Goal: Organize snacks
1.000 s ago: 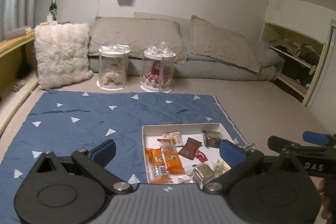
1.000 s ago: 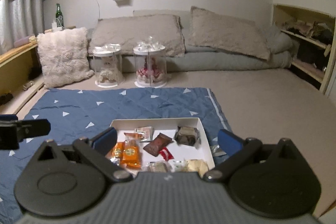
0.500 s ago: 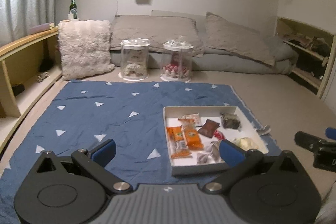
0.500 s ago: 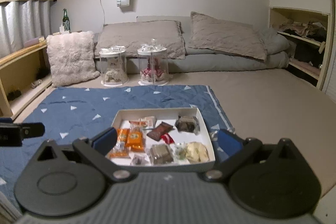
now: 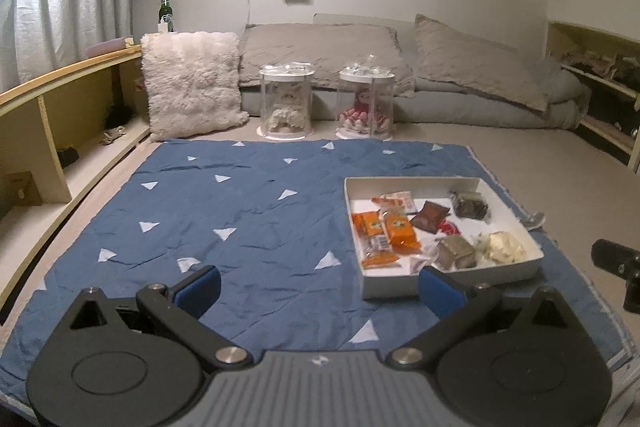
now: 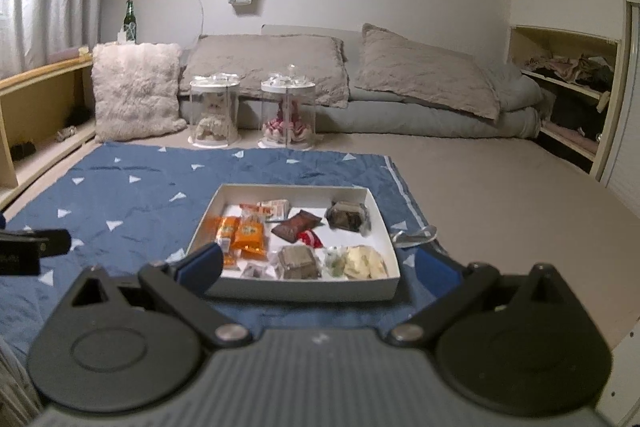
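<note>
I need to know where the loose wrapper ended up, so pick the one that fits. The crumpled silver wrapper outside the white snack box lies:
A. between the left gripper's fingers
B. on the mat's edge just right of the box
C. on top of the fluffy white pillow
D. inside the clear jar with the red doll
B: the silver wrapper lies on the edge of the blue mat, just right of the white box.

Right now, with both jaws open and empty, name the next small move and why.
Probably ease the right gripper forward and down toward the white tray: it sits centered between those open jaws, while the silver wrapper lying outside on the blue mat may need collecting after.
</note>
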Action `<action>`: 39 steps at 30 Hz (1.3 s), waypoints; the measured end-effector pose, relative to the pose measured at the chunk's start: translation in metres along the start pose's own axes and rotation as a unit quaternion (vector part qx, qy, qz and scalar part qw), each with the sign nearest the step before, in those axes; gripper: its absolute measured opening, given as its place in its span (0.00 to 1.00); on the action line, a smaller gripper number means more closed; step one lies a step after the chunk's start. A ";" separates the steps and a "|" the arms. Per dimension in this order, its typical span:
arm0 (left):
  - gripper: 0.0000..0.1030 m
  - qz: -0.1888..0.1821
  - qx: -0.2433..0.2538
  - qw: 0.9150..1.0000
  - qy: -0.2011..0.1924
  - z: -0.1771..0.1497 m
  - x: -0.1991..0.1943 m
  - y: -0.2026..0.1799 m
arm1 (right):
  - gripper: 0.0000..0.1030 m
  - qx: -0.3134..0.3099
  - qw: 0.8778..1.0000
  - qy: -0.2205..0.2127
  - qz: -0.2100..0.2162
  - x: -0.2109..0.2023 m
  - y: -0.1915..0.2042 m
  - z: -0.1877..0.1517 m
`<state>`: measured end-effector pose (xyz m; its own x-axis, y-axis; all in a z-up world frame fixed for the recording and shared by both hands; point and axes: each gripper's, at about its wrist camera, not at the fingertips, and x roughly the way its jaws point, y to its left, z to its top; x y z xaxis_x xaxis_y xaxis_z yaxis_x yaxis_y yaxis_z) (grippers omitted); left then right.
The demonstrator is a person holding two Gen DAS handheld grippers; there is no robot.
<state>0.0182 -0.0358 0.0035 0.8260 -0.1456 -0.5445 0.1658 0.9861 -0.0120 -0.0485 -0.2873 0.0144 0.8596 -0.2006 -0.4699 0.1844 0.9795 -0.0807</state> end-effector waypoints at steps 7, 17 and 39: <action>1.00 -0.003 0.017 1.000 -0.007 -0.011 -0.005 0.000 | 1.00 -0.006 1.000 0.000 -0.006 0.000 -0.003 -0.010; 1.00 -0.017 0.006 1.000 -0.010 -0.010 -0.005 0.002 | 1.00 -0.021 1.000 -0.004 0.002 0.001 -0.001 -0.017; 1.00 -0.018 0.005 1.000 -0.006 -0.011 -0.004 0.003 | 1.00 -0.020 1.000 0.000 0.003 0.001 0.004 -0.018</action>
<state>0.0096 -0.0313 -0.0034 0.8260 -0.1816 -0.5336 0.2005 0.9794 -0.0229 -0.0559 -0.2835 -0.0022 0.8609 -0.1951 -0.4699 0.1607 0.9805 -0.1128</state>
